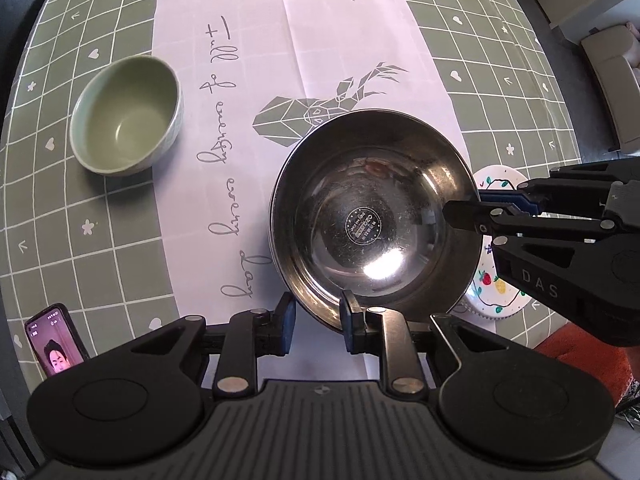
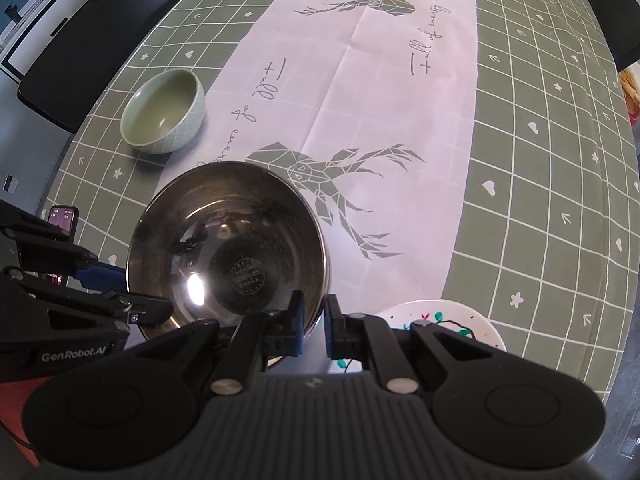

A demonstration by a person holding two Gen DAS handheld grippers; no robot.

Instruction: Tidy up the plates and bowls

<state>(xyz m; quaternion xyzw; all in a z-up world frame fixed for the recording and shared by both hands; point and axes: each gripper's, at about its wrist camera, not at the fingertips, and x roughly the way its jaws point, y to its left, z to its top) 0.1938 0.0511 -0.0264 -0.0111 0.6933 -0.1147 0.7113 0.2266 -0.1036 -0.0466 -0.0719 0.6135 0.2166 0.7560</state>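
Tablecloth (image 1: 100,220): olive green, white grid lines, small hearts and flowers. Table runner (image 1: 320,40): pale pink, grey geometric deer heads, cursive script, laid along the cloth's middle. Phone (image 1: 54,342): propped upright at table edge, screen lit, face showing. Dark bench (image 2: 80,48): beside the table.

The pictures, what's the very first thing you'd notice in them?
The big shiny steel bowl grabs the eye first: it sits in the middle, and both grippers, the left gripper and the right gripper, have their fingers straddling its rim from two sides. Next comes the green bowl, alone on the checked tablecloth to the left, and a painted plate peeking out from behind the steel bowl.
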